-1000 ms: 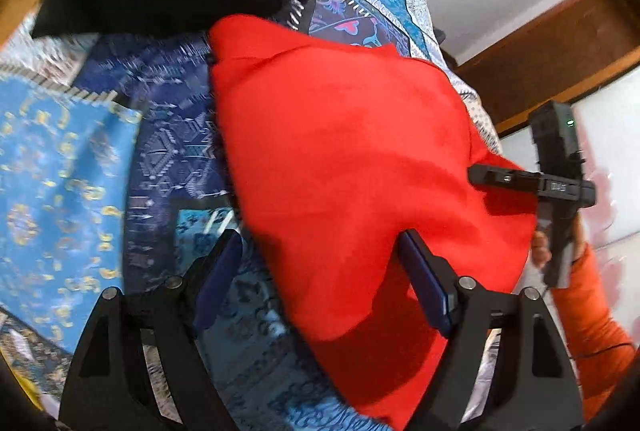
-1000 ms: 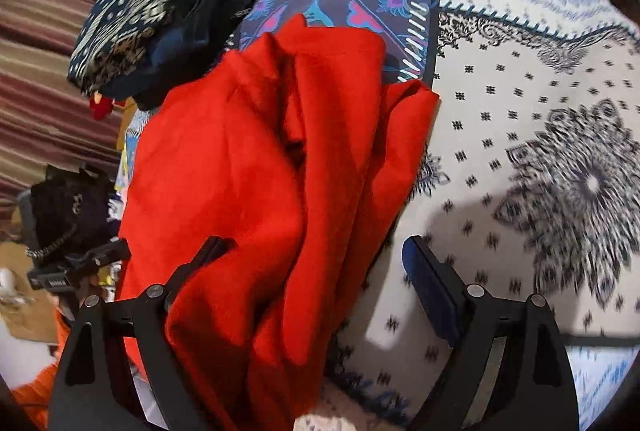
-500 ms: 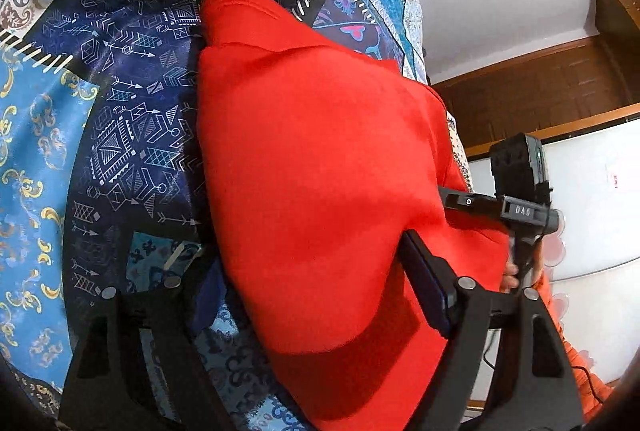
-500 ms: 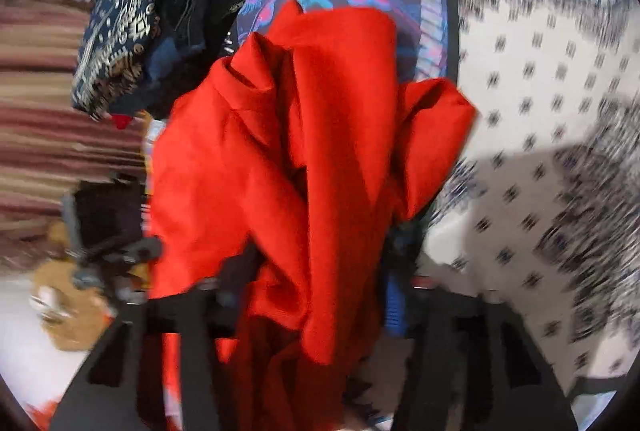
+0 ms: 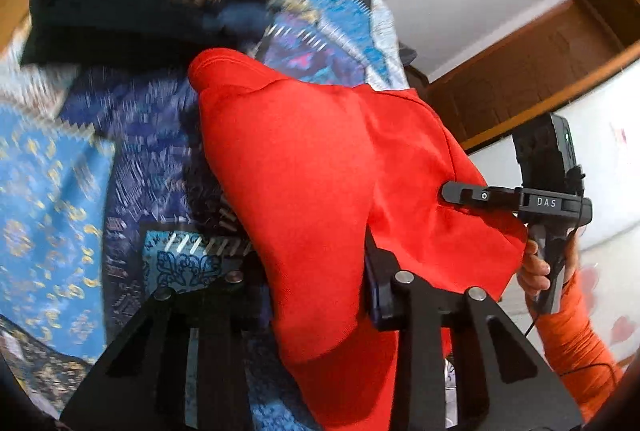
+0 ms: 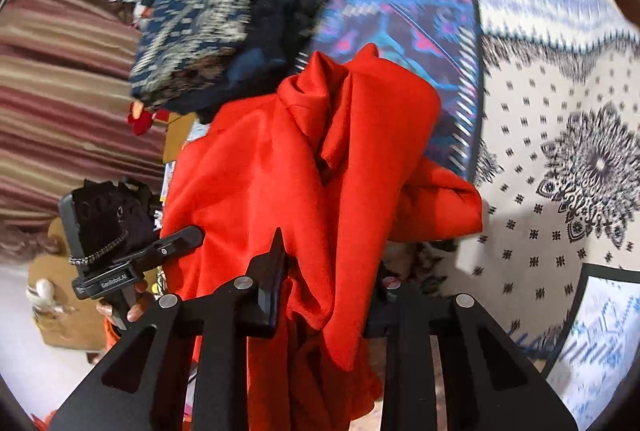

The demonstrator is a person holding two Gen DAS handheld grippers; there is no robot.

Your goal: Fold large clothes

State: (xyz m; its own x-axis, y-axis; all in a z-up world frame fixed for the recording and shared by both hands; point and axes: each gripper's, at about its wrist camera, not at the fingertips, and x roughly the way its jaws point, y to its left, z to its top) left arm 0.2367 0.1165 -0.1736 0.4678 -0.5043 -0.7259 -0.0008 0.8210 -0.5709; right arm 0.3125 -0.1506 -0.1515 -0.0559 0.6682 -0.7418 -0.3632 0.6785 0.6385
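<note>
A large red garment (image 5: 320, 171) lies bunched on a patterned bedspread (image 5: 48, 191), its near edge lifted. My left gripper (image 5: 312, 283) has the garment's near left part between its fingers, and its jaws are closing onto the cloth. The right gripper (image 5: 452, 193), held by a hand in an orange sleeve, bites the garment's right side. In the right wrist view the red garment (image 6: 280, 171) hangs in folds through my right gripper (image 6: 326, 287), whose jaws are closing on it. The left gripper (image 6: 188, 237) pinches the far left edge there.
A pile of dark and patterned clothes (image 5: 132, 15) sits at the head of the bed, also seen as the pile (image 6: 208, 43). Wooden trim (image 5: 520, 71) and a white wall stand on the right. A striped cloth (image 6: 60, 91) and a cardboard box (image 6: 60, 311) lie beside the bed.
Both grippers went from wide open around the red garment to clamped on it. Both hands rose, lifting the garment's near edge off the bedspread.
</note>
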